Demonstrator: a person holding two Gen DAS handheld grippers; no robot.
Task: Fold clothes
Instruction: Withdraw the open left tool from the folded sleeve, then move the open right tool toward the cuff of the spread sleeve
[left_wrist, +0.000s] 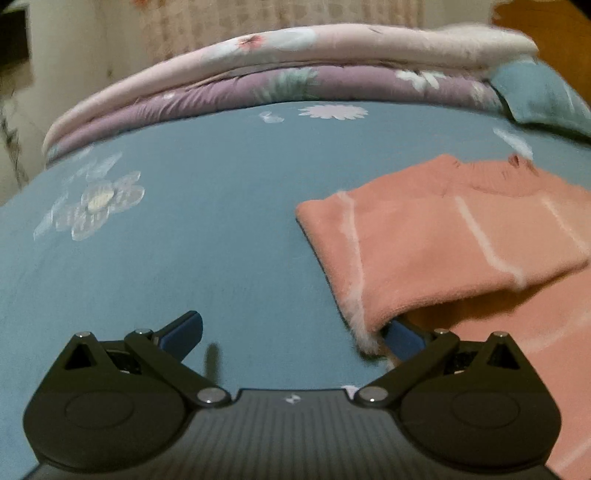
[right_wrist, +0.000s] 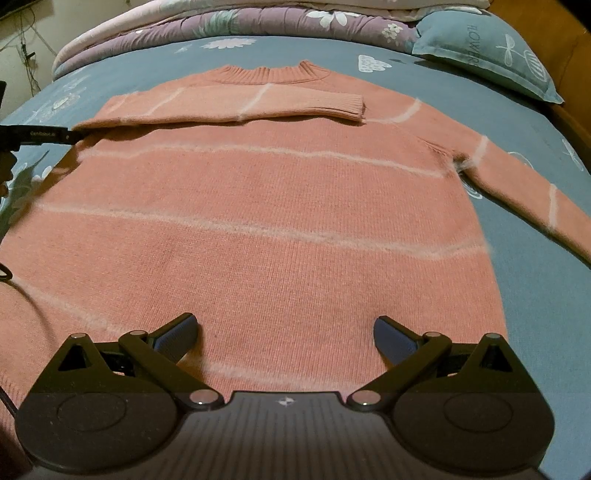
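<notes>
One sleeve (right_wrist: 236, 105) folded across sweater (right_wrist: 258, 221); both claws agape.

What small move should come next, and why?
Probably move the right gripper, open over the sweater, toward the spread sleeve to fold it in. The other sleeve already lies across the chest.

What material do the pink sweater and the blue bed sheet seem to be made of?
The pink sweater looks like soft knitted yarn, perhaps wool or acrylic: ribbed collar and cuff, fine knit rows, fuzzy pale stripes. The blue bed sheet looks like smooth matte woven fabric, perhaps cotton, with printed flowers.
</notes>
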